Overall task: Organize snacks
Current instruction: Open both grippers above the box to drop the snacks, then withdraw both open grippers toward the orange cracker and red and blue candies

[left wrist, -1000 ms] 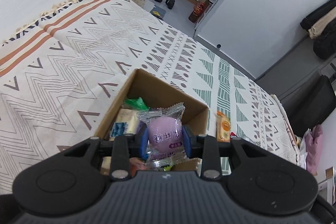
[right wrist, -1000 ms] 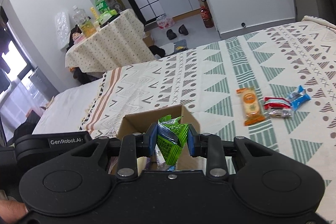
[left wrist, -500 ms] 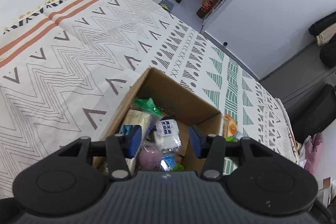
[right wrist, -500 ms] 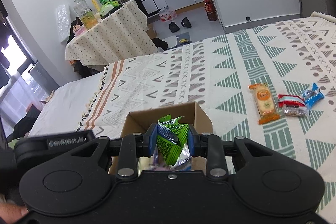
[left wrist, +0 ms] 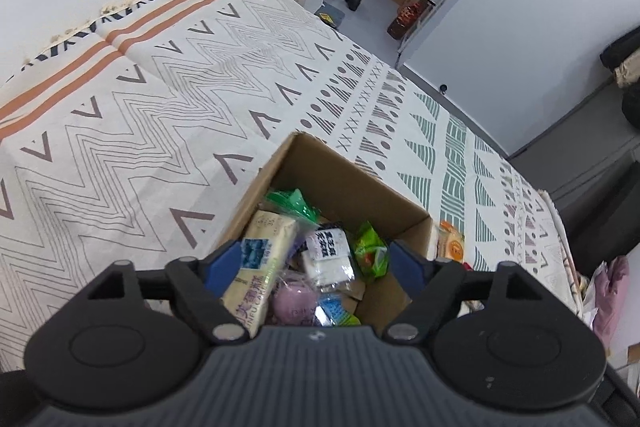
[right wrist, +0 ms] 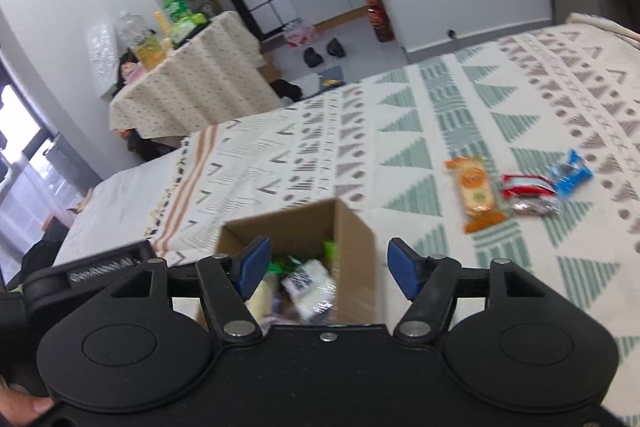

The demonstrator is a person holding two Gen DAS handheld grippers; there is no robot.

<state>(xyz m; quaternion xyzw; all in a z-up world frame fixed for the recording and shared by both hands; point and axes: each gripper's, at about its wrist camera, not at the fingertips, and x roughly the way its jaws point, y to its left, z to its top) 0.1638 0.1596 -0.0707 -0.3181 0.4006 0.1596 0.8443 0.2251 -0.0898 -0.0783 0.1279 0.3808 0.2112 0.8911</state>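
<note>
An open cardboard box [left wrist: 340,183] sits on the patterned bed cover and holds several wrapped snacks: a purple snack [left wrist: 294,301], a green packet [left wrist: 372,251], a cream bar [left wrist: 260,267] and a white packet [left wrist: 328,255]. My left gripper [left wrist: 316,267] is open and empty just above the box. My right gripper [right wrist: 328,267] is open and empty over the same box [right wrist: 352,239]. An orange snack [right wrist: 476,193], a red snack [right wrist: 526,185] and a blue snack [right wrist: 570,177] lie on the cover to the right of the box.
The bed cover [left wrist: 160,99] stretches left and far of the box. A small table with a dotted cloth and bottles [right wrist: 188,79] stands beyond the bed. The other gripper's black body [right wrist: 92,267] is close on the left in the right wrist view.
My left gripper opened and the purple snack dropped into the box. My right gripper opened and the green packet fell into the box.
</note>
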